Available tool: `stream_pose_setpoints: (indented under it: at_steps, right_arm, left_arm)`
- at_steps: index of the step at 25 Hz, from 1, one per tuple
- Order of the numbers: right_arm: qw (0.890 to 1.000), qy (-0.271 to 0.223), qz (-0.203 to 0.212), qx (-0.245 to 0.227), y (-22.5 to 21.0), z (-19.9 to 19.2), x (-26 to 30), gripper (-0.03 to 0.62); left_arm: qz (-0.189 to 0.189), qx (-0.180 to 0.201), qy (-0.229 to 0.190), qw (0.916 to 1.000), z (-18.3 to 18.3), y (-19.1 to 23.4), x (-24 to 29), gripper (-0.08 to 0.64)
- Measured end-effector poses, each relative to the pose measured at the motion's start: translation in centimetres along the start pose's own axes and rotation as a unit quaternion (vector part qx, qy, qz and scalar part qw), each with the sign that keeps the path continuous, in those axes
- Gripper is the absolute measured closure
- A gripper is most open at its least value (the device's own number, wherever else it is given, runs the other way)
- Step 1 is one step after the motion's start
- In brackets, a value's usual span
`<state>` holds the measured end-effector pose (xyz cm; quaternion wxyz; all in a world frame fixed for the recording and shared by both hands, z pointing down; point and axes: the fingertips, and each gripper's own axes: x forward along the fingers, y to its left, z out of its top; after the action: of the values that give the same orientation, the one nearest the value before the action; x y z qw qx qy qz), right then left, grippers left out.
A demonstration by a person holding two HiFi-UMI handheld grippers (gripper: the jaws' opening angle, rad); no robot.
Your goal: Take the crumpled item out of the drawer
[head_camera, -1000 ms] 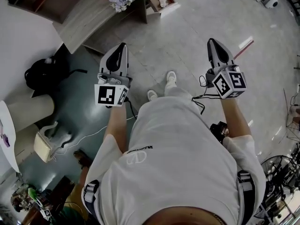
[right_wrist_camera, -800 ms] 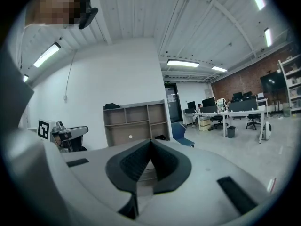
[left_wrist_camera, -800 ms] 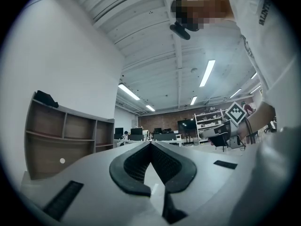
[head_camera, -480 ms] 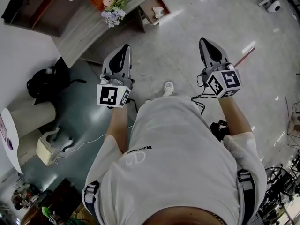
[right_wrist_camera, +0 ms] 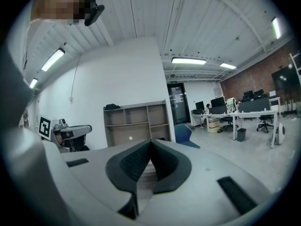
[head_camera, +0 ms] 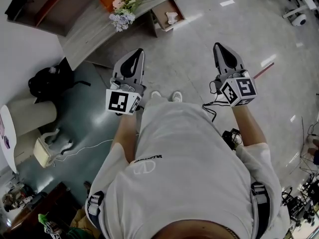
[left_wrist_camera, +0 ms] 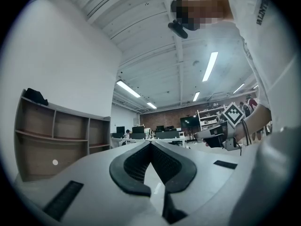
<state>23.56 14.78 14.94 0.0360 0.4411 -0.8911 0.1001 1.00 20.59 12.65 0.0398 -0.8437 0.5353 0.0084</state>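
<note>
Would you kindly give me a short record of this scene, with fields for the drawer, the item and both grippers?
drawer: open, at the desk's end, ahead of the person
crumpled item: white, lying in the drawer
desk: bears flowers
left gripper: shut, empty
right gripper: shut, empty
task state: item not yet reached; both grippers well short of the drawer

Wooden desk (head_camera: 84, 26) — flowers (head_camera: 122, 10) on top; open drawer (head_camera: 162, 9) holds a crumpled item (head_camera: 172, 18).
</note>
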Motion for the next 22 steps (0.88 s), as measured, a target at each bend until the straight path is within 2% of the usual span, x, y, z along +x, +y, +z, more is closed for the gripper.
stream_pose_setpoints:
  at_steps: [8, 22]
  right_arm:
    - [1.0, 0.016, -0.003, 0.002, -0.9, -1.1, 3.7, 0.591]
    - [0.999, 0.044, -0.025, 0.002, -2.4, -1.4, 14.4, 0.591]
  left_arm:
    - [0.019, -0.011, 0.003, 0.9997, -1.6, 3.5, 1.4, 0.56]
    - [-0.022, -0.026, 0.002, 0.9994, -3.8, 12.0, 10.1, 0.56]
